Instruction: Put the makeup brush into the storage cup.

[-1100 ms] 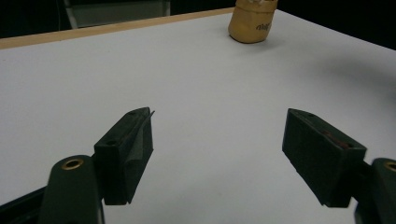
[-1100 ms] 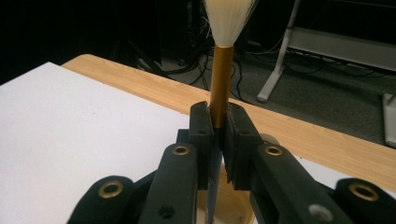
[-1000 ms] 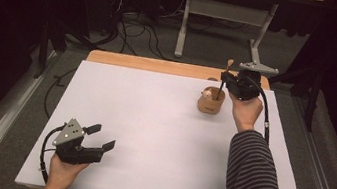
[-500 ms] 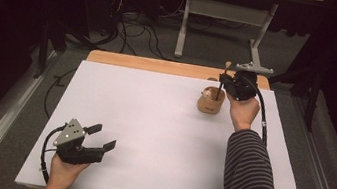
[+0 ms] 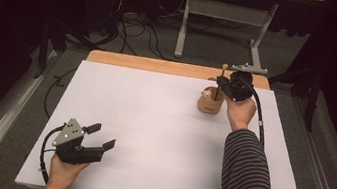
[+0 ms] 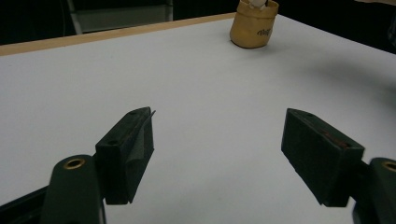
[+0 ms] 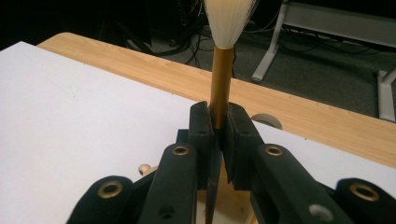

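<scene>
White sheeting covers the desk (image 5: 160, 138), with a strip of bare wood along its far edge and a dark floor strewn with cables beyond.

At the near left corner, the left gripper (image 5: 99, 137) sits in the person's left hand (image 5: 61, 172), low over the white surface. Its fingers (image 6: 126, 154) stand spread wide, with nothing between them; only bare desk shows in the gap in the left gripper view.

Well apart from it, toward the far right, a small tan cup (image 5: 210, 102) stands upright on the desk, near the wooden strip. In the left gripper view the same cup (image 6: 253, 29) bears a dark mark on its side, and something pale shows at its mouth; what that is I cannot tell.

Just right of the cup, the right gripper (image 5: 220, 84) is held in the right hand (image 5: 239, 112), with a striped sleeve behind it. Its fingers (image 7: 201, 135) are pressed together on the handle of a brush (image 7: 220, 79), which stands upright with its white bristles on top. From above, the brush (image 5: 222, 77) rises over the cup, and its lower end reaches down into it.
</scene>
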### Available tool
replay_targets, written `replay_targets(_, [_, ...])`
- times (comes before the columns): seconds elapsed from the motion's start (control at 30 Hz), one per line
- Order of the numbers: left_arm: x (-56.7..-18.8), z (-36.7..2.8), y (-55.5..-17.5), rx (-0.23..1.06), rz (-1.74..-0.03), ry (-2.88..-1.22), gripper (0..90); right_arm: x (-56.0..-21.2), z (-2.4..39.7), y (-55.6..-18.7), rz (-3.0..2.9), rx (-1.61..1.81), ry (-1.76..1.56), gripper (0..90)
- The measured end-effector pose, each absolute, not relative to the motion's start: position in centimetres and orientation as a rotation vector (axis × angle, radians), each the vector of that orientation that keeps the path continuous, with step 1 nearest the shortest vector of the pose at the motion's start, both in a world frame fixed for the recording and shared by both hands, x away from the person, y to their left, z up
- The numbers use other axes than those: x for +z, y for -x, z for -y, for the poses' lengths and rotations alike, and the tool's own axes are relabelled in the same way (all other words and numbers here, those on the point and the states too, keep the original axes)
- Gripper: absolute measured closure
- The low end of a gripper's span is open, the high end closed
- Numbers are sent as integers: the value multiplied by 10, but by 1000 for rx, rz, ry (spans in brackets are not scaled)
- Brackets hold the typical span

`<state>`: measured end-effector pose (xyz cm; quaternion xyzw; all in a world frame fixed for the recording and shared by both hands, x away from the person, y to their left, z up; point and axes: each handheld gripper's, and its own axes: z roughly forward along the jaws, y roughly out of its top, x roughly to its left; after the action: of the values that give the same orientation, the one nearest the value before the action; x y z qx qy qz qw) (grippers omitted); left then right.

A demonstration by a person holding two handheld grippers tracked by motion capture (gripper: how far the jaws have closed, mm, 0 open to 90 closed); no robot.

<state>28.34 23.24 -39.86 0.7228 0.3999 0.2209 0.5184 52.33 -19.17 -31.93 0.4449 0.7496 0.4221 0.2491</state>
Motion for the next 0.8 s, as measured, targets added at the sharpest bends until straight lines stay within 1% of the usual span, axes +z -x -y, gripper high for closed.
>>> replay_targets(0.13, [-398, -233, -283, 530, -957, -1739, 260, -322, 190, -526, -2057, 1135, -1232, 841])
replay_targets(0.2, [-398, -232, -283, 532, -955, -1741, 264, -323, 190, -527, -2059, 1130, -1244, 803])
replay_targets(0.23, [-398, -232, -283, 534, -954, -1740, 264, -326, 190, -529, -2081, 1114, -1263, 746])
replay_targets(0.27, [-398, -232, -283, 534, -954, -1740, 263, -326, 190, -529, -2081, 1114, -1263, 746])
replay_targets(0.3, [-398, -232, -283, 535, -954, -1739, 263, -326, 190, -529, -2085, 1104, -1261, 724])
replay_targets(0.37, [-398, -232, -282, 536, -956, -1735, 262, -329, 191, -530, -2108, 1098, -1269, 647])
replay_targets(0.4, [-398, -233, -282, 537, -957, -1733, 261, -330, 192, -530, -2117, 1100, -1287, 570])
replay_targets(0.43, [-398, -233, -282, 538, -957, -1732, 261, -330, 192, -530, -2117, 1100, -1287, 570])
replay_targets(0.57, [-398, -233, -282, 542, -956, -1733, 258, -328, 197, -526, -2081, 1135, -1307, 408])
replay_targets(0.7, [-397, -233, -282, 546, -953, -1733, 256, -325, 202, -520, -2055, 1163, -1293, 375])
replay_targets(0.8, [-398, -233, -282, 546, -952, -1734, 255, -324, 204, -517, -2044, 1176, -1291, 370])
